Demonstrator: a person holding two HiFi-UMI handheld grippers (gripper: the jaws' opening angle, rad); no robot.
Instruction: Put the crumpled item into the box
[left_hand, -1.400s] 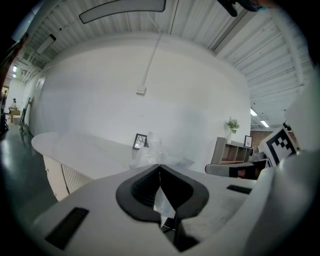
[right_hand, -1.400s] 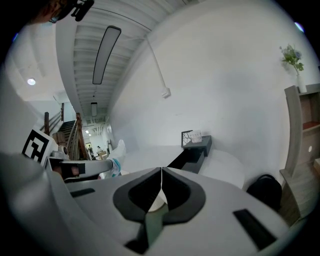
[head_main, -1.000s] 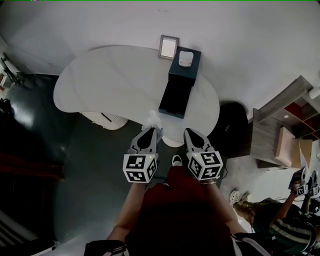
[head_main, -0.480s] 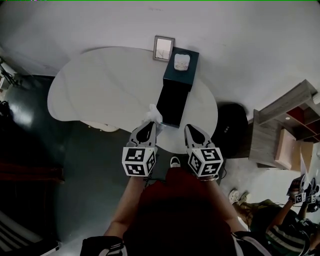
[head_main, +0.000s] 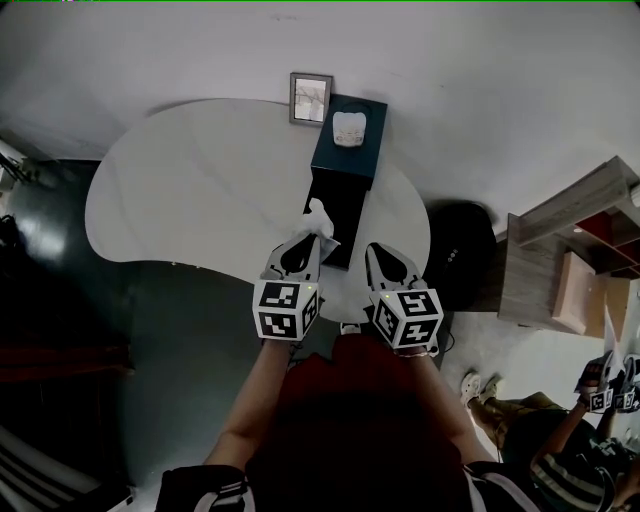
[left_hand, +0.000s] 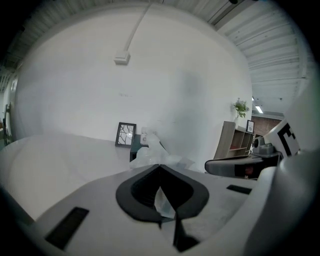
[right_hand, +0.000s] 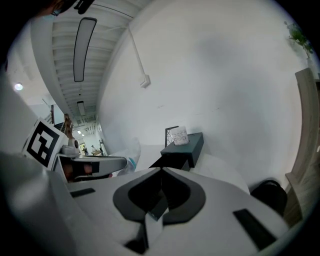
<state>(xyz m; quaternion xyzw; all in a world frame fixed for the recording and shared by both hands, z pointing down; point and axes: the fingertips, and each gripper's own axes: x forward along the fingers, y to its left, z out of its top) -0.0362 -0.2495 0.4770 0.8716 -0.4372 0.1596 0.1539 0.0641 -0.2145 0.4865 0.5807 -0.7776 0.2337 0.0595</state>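
A crumpled white item sticks out of my left gripper, which is shut on it at the near end of the long dark box on the white table. In the left gripper view the crumpled item bulges just past the closed jaws of the left gripper, with the box behind it. My right gripper is shut and holds nothing, just right of the box's near end. In the right gripper view the box lies beyond the right gripper.
A small picture frame stands at the table's far edge beside the box. A small white object rests on the box's far end. A dark round thing and a wooden shelf stand on the right. Another person crouches at lower right.
Both grippers have moved forward over the table's near edge. The left one carried the crumpled item up to the box's near end. Both stayed shut.
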